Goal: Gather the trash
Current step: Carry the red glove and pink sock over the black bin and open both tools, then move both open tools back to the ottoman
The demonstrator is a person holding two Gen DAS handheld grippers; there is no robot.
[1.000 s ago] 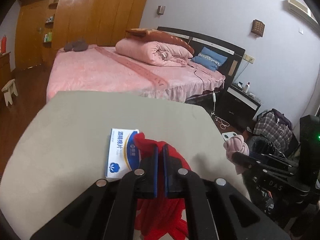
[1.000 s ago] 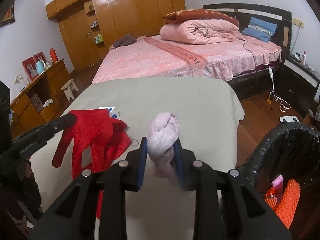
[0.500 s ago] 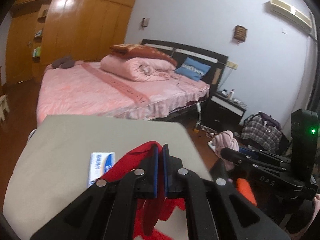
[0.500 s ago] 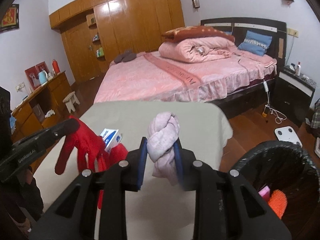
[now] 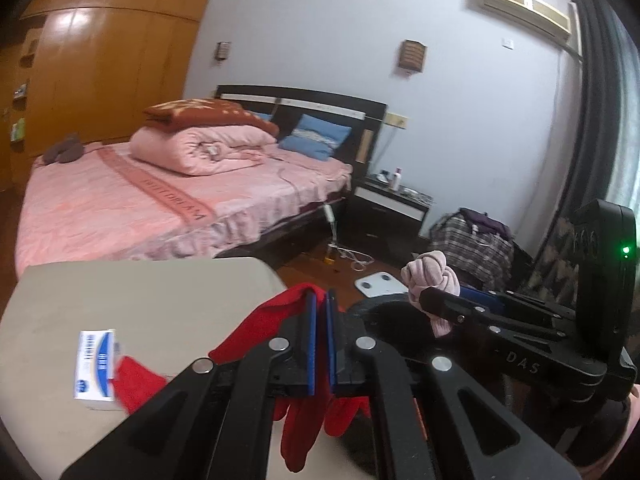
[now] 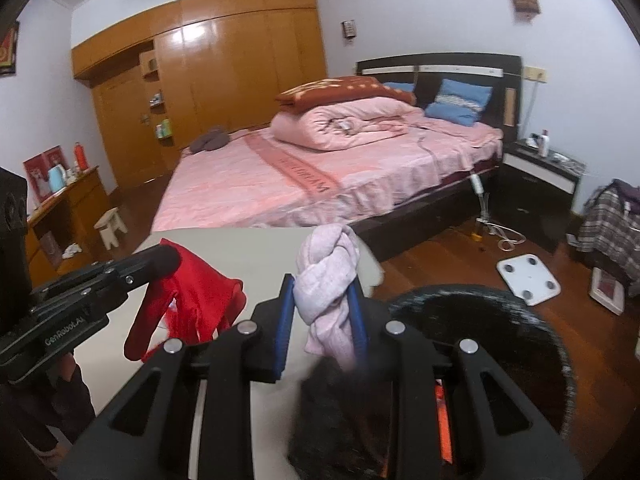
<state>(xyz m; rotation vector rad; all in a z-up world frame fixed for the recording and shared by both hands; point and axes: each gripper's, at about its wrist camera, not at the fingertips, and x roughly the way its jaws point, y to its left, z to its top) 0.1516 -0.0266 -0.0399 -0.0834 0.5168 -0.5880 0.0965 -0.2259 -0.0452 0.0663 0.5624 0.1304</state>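
left gripper (image 5: 319, 336), lower centre, pinches a limp red glove (image 5: 256, 324). right gripper (image 6: 320, 312) clamps a soft knotted pink cloth (image 6: 328, 272) at its knot. both look light and floppy.

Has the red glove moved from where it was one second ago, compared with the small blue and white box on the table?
Yes. The red glove, clamped in the left gripper, has lifted off the table and moved right, away from the box, toward the black bin.

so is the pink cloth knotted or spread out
Knotted: the pink cloth is a twisted bundle pinched between the right gripper's fingers.
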